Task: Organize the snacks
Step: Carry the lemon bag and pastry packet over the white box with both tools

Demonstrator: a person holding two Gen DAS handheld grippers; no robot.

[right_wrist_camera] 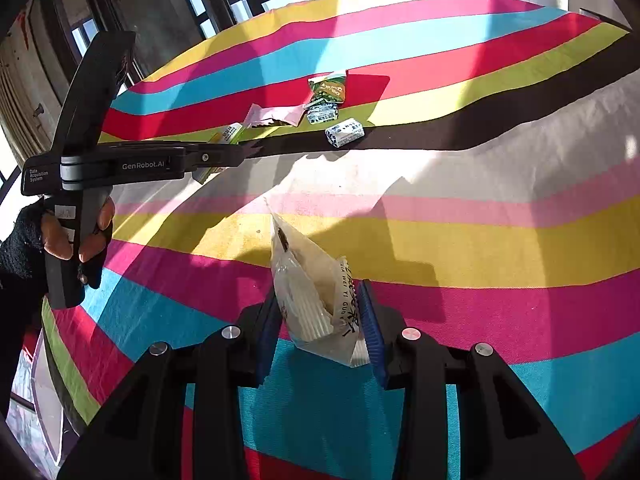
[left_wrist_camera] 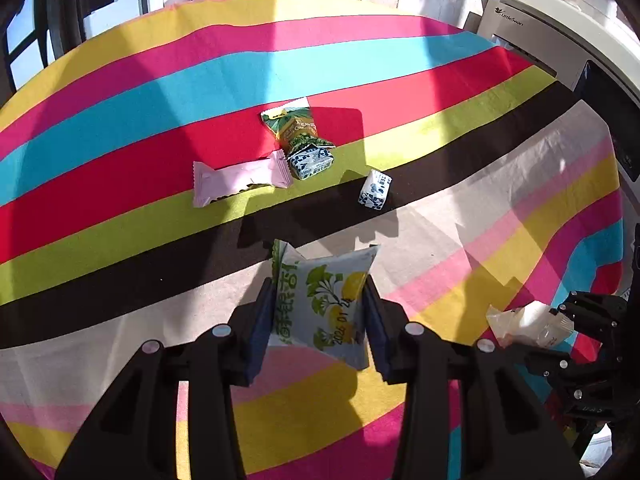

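My left gripper (left_wrist_camera: 320,292) is shut on a pale packet printed with green leaves and lemons (left_wrist_camera: 326,312), held above the striped tablecloth (left_wrist_camera: 120,128). My right gripper (right_wrist_camera: 320,300) is shut on a translucent white packet with a ridged paper cup inside (right_wrist_camera: 308,284); the left wrist view shows that packet (left_wrist_camera: 524,324) at the far right. On the cloth farther off lie a pink packet (left_wrist_camera: 236,180), a green packet (left_wrist_camera: 296,128) and two blue-and-white wrapped candies (left_wrist_camera: 312,162) (left_wrist_camera: 375,190). In the right wrist view the left gripper (right_wrist_camera: 240,152) reaches in from the left.
A gloved hand (right_wrist_camera: 60,236) holds the left gripper's handle. A white appliance (left_wrist_camera: 540,20) stands past the table's far right edge. Windows and dark frames (left_wrist_camera: 60,20) lie behind the far left edge. Sun and hard shadows cross the cloth.
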